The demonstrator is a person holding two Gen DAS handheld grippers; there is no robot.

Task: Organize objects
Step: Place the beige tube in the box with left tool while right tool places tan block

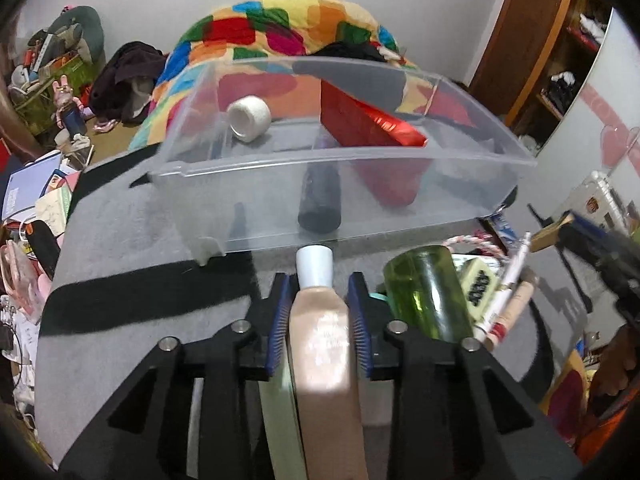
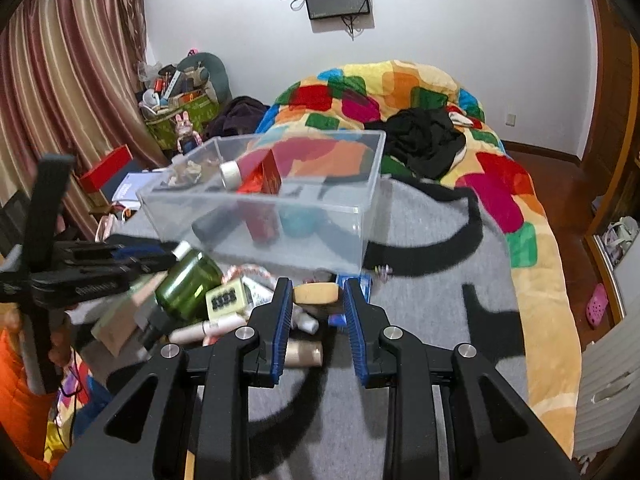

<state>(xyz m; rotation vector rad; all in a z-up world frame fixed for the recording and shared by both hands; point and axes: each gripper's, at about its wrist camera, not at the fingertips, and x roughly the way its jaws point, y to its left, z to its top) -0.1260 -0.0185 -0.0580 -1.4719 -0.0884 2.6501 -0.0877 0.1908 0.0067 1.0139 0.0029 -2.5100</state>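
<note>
A beige bottle (image 1: 320, 332) with a white cap lies lengthwise between the blue pads of my left gripper (image 1: 318, 284), with thin gaps on both sides; the jaws stand open around it. Just ahead is a clear plastic bin (image 1: 320, 184) holding a white tape roll (image 1: 248, 118), a red box (image 1: 368, 124) and a dark bottle (image 1: 320, 200). In the right wrist view my right gripper (image 2: 316, 288) is open over a pile of small items, a tan sponge (image 2: 316, 294) showing just past its tips. The same bin (image 2: 280, 216) stands beyond.
A green bottle (image 1: 424, 292) lies right of my left gripper, beside a small pale timer (image 2: 226, 298) and cosmetic tubes (image 2: 200, 332). Everything rests on a grey and black blanket (image 2: 432, 320) on a bed with a colourful quilt (image 2: 500, 200). Clutter fills the floor at left.
</note>
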